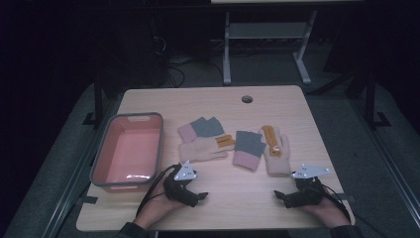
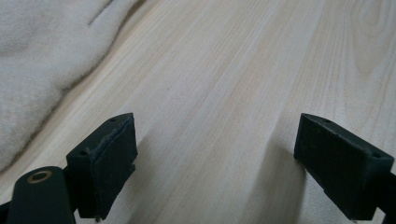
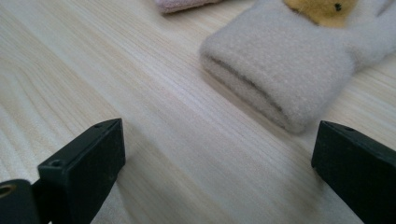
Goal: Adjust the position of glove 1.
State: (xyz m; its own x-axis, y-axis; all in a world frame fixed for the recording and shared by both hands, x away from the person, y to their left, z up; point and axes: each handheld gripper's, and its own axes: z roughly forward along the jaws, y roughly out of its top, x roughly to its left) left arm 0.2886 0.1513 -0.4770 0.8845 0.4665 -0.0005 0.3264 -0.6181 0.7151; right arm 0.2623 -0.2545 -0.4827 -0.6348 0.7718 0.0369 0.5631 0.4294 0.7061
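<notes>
Both grippers rest at the worktop's near edge, jaws apart and empty, facing four gloves.

The left gripper (image 1: 200,197) sits by the pink bin (image 1: 101,166) at the left edge; the right gripper (image 1: 278,195) points at the cream mitten (image 3: 285,74) lying mid-worktop beside a grey-and-pink glove (image 1: 247,148). Best, I judge, to close on the mitten's thick folded cuff, pinching both layers so it lifts cleanly.

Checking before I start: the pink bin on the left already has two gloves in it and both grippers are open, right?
Not quite. The high view shows the pink bin empty; the gloves all lie on the table. Left gripper and right gripper are open.
</notes>
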